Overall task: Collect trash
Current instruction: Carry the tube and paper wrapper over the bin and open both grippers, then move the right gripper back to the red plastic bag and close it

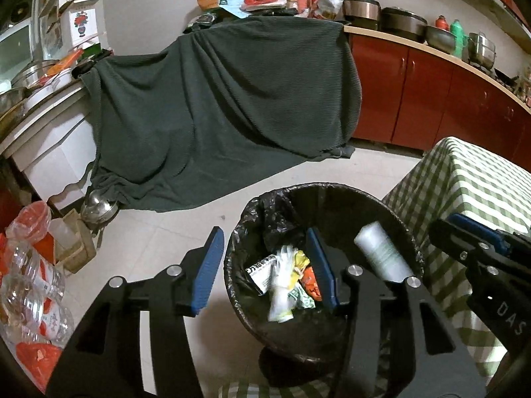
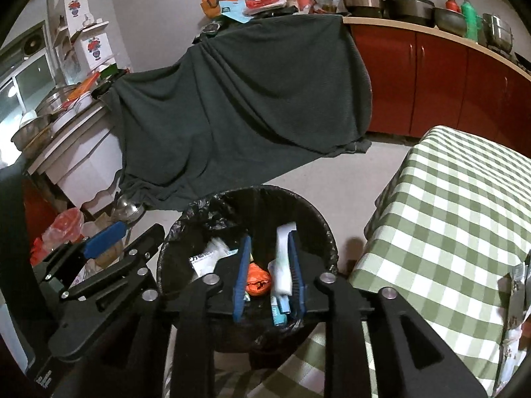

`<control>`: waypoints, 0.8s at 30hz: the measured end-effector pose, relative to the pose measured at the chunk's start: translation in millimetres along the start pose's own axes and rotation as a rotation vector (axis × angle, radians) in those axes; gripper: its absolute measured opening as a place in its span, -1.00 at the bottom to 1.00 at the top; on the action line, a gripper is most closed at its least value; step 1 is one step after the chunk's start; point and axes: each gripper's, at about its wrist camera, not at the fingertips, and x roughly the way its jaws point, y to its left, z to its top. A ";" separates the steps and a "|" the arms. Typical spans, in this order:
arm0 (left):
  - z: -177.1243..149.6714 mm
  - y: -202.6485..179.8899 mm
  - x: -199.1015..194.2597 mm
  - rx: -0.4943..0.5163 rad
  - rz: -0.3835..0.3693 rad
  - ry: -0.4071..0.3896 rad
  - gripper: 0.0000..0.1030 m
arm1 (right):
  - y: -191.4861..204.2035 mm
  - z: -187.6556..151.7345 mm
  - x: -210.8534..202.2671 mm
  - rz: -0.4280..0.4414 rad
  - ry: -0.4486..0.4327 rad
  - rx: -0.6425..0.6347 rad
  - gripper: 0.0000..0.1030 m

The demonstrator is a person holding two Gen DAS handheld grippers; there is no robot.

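Both grippers are hovering over the one black-lined bin. The left gripper is standing wide apart and empty; the right gripper is parted, a blurred white wrapper lying against its right finger, seemingly dropping. Several scraps are already lying inside; the checked table is looking nearly done.

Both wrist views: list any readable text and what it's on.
"DAS": white letters on the black body of the right gripper, cut off at the frame edge.
White wrapper in the trash bin: black print, too blurred to read.
Bottle labels lower left: too small to read.
Orange bag on the counter: logo only, unreadable.
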 end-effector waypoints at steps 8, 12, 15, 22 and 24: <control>0.0 -8.3 -15.4 0.007 -0.023 -0.029 0.23 | -10.4 -2.2 -34.3 -0.056 -0.075 0.004 -0.01; -0.3 -20.3 -30.7 0.017 -0.064 -0.045 0.32 | -27.3 -7.4 -59.4 -0.100 -0.115 0.024 0.21; -1.2 -34.7 -43.5 0.024 -0.108 -0.052 0.38 | -47.7 -15.8 -79.1 -0.163 -0.138 0.053 0.29; -7.1 -73.2 -64.7 0.080 -0.189 -0.057 0.43 | -96.9 -38.9 -123.4 -0.312 -0.163 0.104 0.32; -9.5 -80.5 -67.2 0.085 -0.206 -0.049 0.43 | -108.0 -45.6 -133.3 -0.353 -0.163 0.108 0.36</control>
